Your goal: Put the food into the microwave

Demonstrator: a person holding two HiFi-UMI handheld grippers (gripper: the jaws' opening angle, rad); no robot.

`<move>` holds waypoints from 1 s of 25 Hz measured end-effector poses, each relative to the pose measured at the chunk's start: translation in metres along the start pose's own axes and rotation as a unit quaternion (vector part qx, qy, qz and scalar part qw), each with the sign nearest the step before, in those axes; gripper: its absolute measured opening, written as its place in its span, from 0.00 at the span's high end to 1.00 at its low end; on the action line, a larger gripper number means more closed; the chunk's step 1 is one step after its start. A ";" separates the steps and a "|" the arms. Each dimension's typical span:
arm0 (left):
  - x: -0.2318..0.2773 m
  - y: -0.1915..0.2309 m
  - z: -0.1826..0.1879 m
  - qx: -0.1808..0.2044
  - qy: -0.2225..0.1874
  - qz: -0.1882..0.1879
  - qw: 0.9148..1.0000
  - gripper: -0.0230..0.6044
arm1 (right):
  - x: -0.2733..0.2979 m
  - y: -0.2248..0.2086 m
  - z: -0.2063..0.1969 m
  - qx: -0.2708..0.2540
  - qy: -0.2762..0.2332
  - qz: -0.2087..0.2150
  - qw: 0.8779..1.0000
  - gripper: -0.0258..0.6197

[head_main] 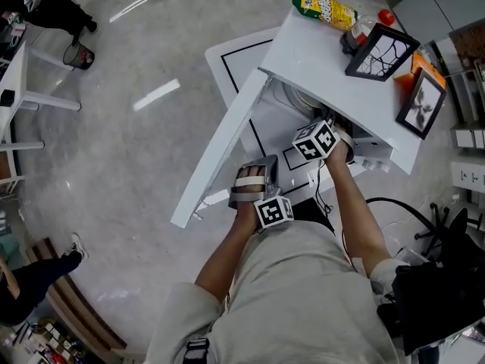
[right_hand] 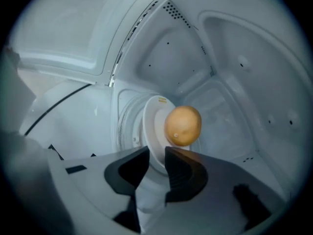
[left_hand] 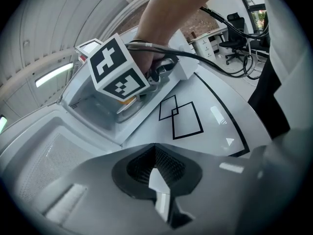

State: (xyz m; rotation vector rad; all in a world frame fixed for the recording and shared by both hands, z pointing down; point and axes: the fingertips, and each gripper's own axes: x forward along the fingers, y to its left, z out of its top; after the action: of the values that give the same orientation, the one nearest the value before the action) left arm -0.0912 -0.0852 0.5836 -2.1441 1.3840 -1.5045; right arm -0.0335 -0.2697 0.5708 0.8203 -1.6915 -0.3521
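A round golden-brown bun lies on a small white plate inside the white microwave cavity. My right gripper reaches into the cavity. The plate's rim lies between its jaws, which stand open with the pads apart from it. In the head view the microwave shows from above with its door swung wide. My left gripper hovers by the door's inner side, its jaws shut with nothing in them. The right gripper's marker cube shows in front of the opening.
On top of the microwave stand two picture frames, a yellow-green snack box and a red-capped bottle. The white tabletop carries black tape squares. Black cables run at the right.
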 end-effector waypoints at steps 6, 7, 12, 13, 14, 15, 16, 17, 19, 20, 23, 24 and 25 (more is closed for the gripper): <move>0.004 -0.001 0.001 -0.008 0.001 -0.005 1.000 0.95 | -0.009 0.003 0.005 0.107 -0.029 0.072 0.991 0.77; 0.005 -0.002 0.001 -0.011 0.000 -0.006 1.000 0.95 | -0.010 0.003 0.005 0.118 -0.033 0.075 0.990 0.77; 0.009 -0.001 0.005 -0.008 -0.003 -0.003 1.000 0.95 | -0.015 0.004 0.006 0.160 -0.059 0.100 0.980 0.76; 0.009 -0.002 0.006 -0.009 -0.002 -0.004 1.000 0.95 | -0.016 0.005 0.008 0.172 -0.069 0.109 0.977 0.75; 0.009 -0.002 0.008 -0.008 -0.002 -0.004 1.000 0.95 | -0.018 0.007 0.009 0.183 -0.078 0.117 0.973 0.75; 0.008 -0.002 0.009 -0.006 -0.002 -0.006 1.000 0.95 | -0.019 0.008 0.009 0.193 -0.085 0.123 0.970 0.74; 0.007 -0.001 0.010 -0.005 -0.002 -0.007 1.000 0.95 | -0.021 0.009 0.010 0.202 -0.091 0.128 0.967 0.74; 0.008 0.000 0.012 -0.005 -0.002 -0.008 1.000 0.95 | -0.022 0.010 0.010 0.211 -0.098 0.131 0.964 0.73; 0.009 0.000 0.013 -0.006 -0.003 -0.008 1.000 0.95 | -0.026 0.010 0.013 0.234 -0.112 0.137 0.956 0.73; 0.011 0.000 0.013 -0.008 -0.005 -0.007 1.000 0.95 | -0.030 0.009 0.014 0.246 -0.119 0.140 0.952 0.73; 0.012 0.000 0.012 -0.017 -0.007 -0.007 1.000 0.95 | -0.041 0.011 0.019 0.268 -0.140 0.147 0.942 0.73; 0.012 0.002 0.012 -0.020 -0.007 -0.007 1.000 0.95 | -0.045 0.013 0.021 0.270 -0.147 0.151 0.940 0.74; 0.012 0.003 0.012 -0.023 -0.008 -0.007 1.000 0.95 | -0.049 0.016 0.023 0.270 -0.153 0.154 0.938 0.74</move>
State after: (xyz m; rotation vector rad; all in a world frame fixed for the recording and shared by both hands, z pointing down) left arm -0.0825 -0.1000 0.5835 -2.1932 1.4135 -1.4709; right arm -0.0556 -0.2292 0.5382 0.9037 -2.2192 0.2310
